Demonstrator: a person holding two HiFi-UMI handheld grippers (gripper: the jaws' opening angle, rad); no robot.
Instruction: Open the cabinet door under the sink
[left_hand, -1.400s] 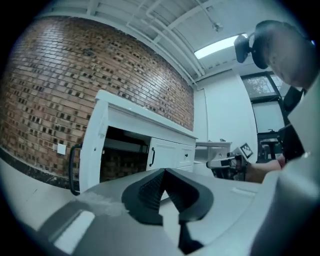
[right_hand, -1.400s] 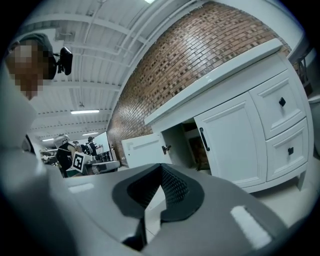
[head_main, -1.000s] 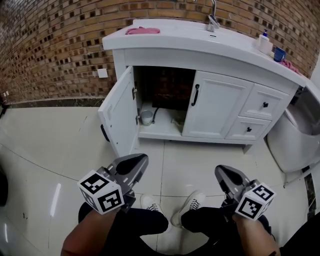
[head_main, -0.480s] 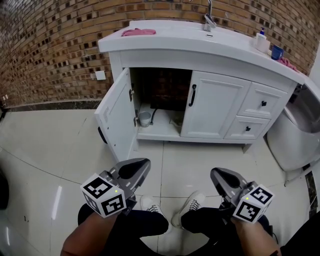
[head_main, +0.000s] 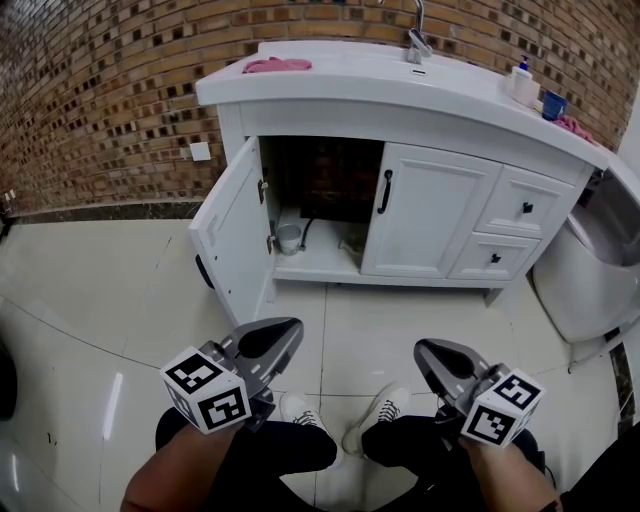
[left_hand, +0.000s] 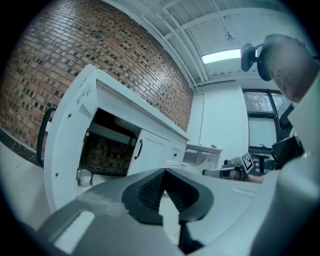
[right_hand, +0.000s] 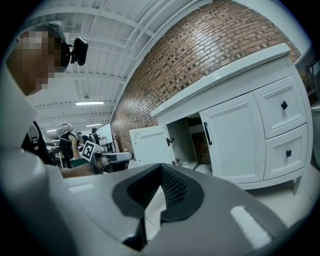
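Counts: 2 tools, 2 cabinet doors, 2 drawers (head_main: 528, 207), 1 faucet (head_main: 418, 42), 1 pink cloth (head_main: 277, 64), 1 bottle (head_main: 522, 82), 1 blue cup (head_main: 553, 104), 2 shoes (head_main: 377, 408).

Left door (head_main: 232, 238) under the sink is swung wide open, with its edge towards the camera. Right door (head_main: 425, 215) is closed, black handle vertical. There is a small pot (head_main: 290, 237) on the cabinet floor just inside the opening.

Left tool (head_main: 284, 336) and right tool (head_main: 428, 354) are low in front of the knees, well apart from the cabinet. Both are clenched tip to tip with nothing between them.

View deltas:
- Only the head view shows the worktop (head_main: 340, 78) and the items on it.
- Left tool's view shows the open door's outer handle (left_hand: 42, 136) and a ceiling light.
- Right tool's view shows the other tool's marker cube (right_hand: 89, 149) and a helmeted person (right_hand: 65, 140) far behind.

Versus 0.5 s ago, the door angle is unchanged, the left tool is the same, and the right tool has nudged slightly inward.
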